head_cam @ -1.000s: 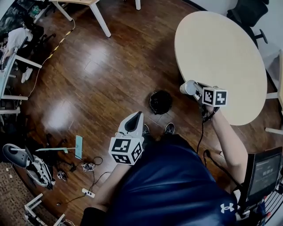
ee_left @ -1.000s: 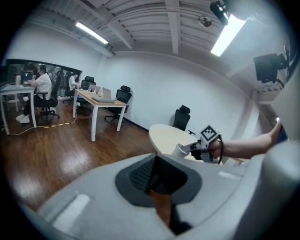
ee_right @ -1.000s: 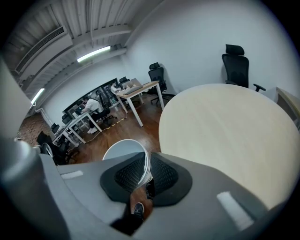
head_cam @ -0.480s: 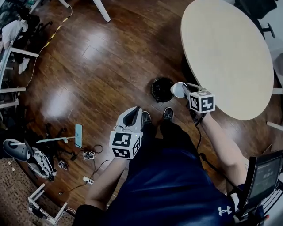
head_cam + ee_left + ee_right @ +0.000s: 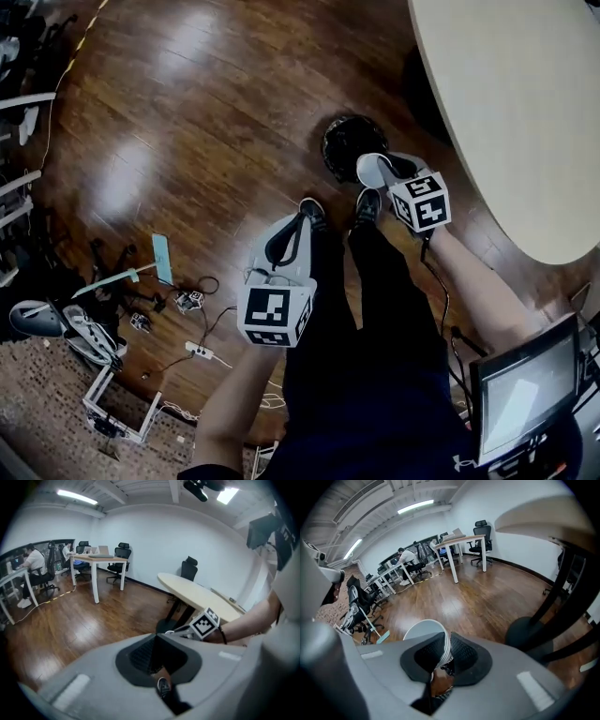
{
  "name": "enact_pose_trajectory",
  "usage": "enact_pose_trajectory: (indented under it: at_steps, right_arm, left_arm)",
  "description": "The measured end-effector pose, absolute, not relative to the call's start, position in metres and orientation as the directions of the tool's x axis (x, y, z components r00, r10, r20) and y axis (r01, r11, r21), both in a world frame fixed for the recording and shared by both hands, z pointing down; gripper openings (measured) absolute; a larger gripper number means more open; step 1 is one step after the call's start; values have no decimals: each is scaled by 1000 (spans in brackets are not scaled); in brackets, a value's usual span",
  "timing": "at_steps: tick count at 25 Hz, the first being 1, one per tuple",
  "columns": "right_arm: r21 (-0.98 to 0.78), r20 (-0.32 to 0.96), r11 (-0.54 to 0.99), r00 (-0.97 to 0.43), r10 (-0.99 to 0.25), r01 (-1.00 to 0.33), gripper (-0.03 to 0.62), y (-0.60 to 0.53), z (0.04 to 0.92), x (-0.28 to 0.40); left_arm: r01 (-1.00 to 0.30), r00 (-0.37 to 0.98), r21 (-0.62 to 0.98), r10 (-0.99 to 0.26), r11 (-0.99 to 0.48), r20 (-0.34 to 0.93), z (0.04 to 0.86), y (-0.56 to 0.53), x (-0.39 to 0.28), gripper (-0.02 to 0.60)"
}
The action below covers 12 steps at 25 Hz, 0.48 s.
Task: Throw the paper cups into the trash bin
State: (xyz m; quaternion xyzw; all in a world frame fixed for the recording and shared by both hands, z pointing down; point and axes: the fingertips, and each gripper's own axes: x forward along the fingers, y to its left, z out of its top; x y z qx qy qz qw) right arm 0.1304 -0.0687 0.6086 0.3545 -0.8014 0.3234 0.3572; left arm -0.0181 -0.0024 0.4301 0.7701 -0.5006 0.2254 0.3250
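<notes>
A white paper cup (image 5: 371,171) lies on its side between the pads of my right gripper (image 5: 386,171), which is shut on it. In the right gripper view the cup's (image 5: 423,631) rim is pinched at the jaw tips of that gripper (image 5: 444,643), its open mouth facing away. The cup hangs just at the near edge of the round black trash bin (image 5: 350,143) on the wooden floor. My left gripper (image 5: 300,221) is held lower left, over the person's legs. Its tips meet with nothing between them, as the left gripper view (image 5: 157,637) also shows.
A round pale table (image 5: 525,112) stands right beside the bin. The person's shoes (image 5: 313,212) are just short of the bin. Cables and a power strip (image 5: 197,349) lie at the left; a monitor (image 5: 520,394) is at lower right. Desks and office chairs (image 5: 98,562) line the far wall.
The person has stepped toward the bin. My right gripper carried the cup from the table's edge to the bin's near rim. The left gripper kept its place in front of the body.
</notes>
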Motion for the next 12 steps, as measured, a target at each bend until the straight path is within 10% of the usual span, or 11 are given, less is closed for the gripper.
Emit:
enact_pose_trajectory:
  at_steps: [12]
  right_arm:
    - [-276,839,637,-504,-207,-720,46,-72,752,98]
  left_arm:
    - [-899,431,306,-514,-312,742,593,7,-13,3]
